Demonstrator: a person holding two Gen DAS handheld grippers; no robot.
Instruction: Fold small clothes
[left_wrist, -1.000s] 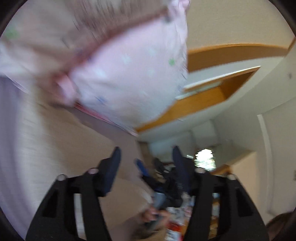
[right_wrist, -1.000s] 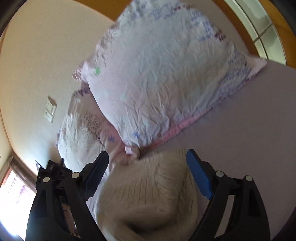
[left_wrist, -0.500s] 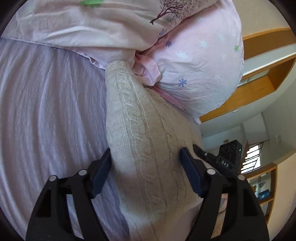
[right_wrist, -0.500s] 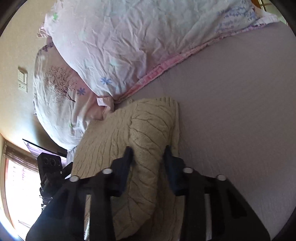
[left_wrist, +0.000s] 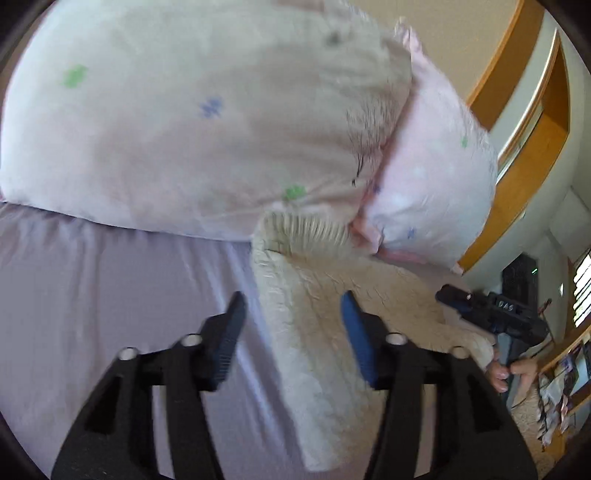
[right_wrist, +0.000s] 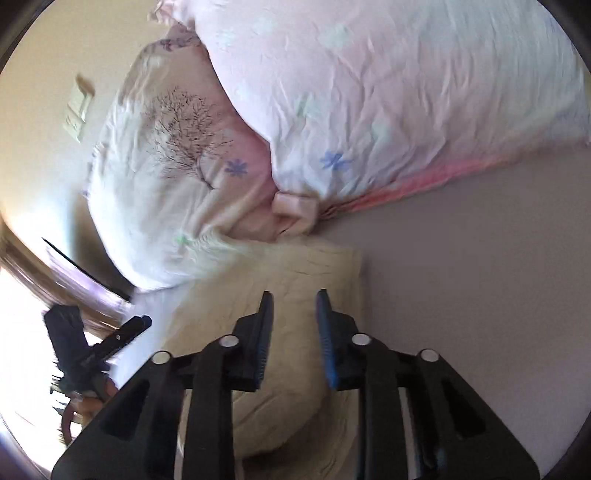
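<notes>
A cream cable-knit sweater (left_wrist: 314, 332) lies folded on the lilac bed sheet (left_wrist: 110, 314), its ribbed end against the pillows. It also shows in the right wrist view (right_wrist: 295, 269). My left gripper (left_wrist: 291, 306) is open, its jaws astride the sweater's left edge, holding nothing. My right gripper (right_wrist: 293, 306) hovers over the sweater with its jaws a narrow gap apart and nothing pinched between them. Each gripper shows at the other view's side: the right one (left_wrist: 491, 314), the left one (right_wrist: 96, 343).
Two pink patterned pillows (left_wrist: 203, 122) (right_wrist: 406, 92) lie at the head of the bed, touching the sweater. A wooden headboard frame (left_wrist: 532, 140) rises to the right. A wall switch (right_wrist: 79, 109) and a bright window (right_wrist: 14, 332) are to the left.
The right gripper's jaws were closed on a fold of the sweater; they now stand slightly apart above it. The left gripper has drawn back and swung toward the pillows.
</notes>
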